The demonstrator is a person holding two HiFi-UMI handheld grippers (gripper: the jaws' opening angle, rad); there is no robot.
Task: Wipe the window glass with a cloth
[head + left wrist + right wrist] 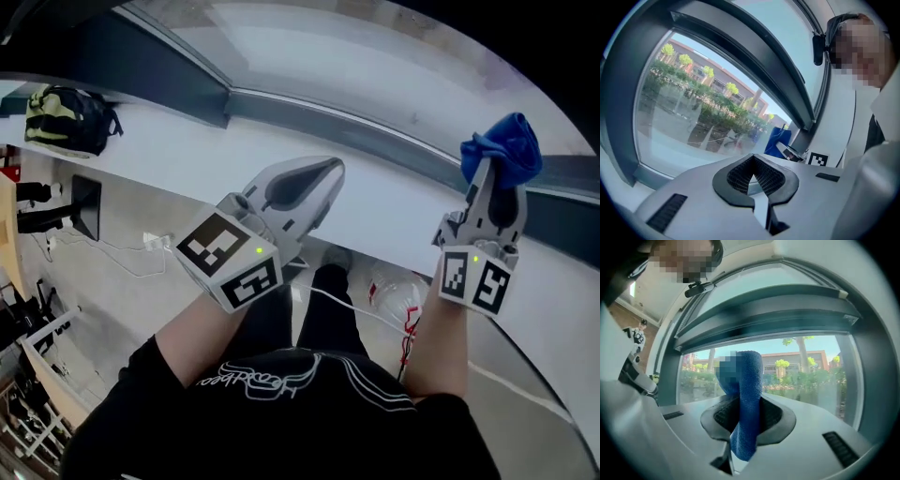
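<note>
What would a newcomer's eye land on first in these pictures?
The bright blue cloth stands out first, clamped in the right gripper and held high at the head view's right. Next comes the big window glass, with sunlit trees outside. The left gripper, shut on nothing, sits lower, near the middle of the head view.

Left gripper (323,178): jaws closed, empty, tilted over the window sill (169,141). Right gripper (495,183): clamped on blue cloth (504,148), upright past the sill's far edge. Left forearm (187,337) and right forearm (441,347) reach forward.
</note>
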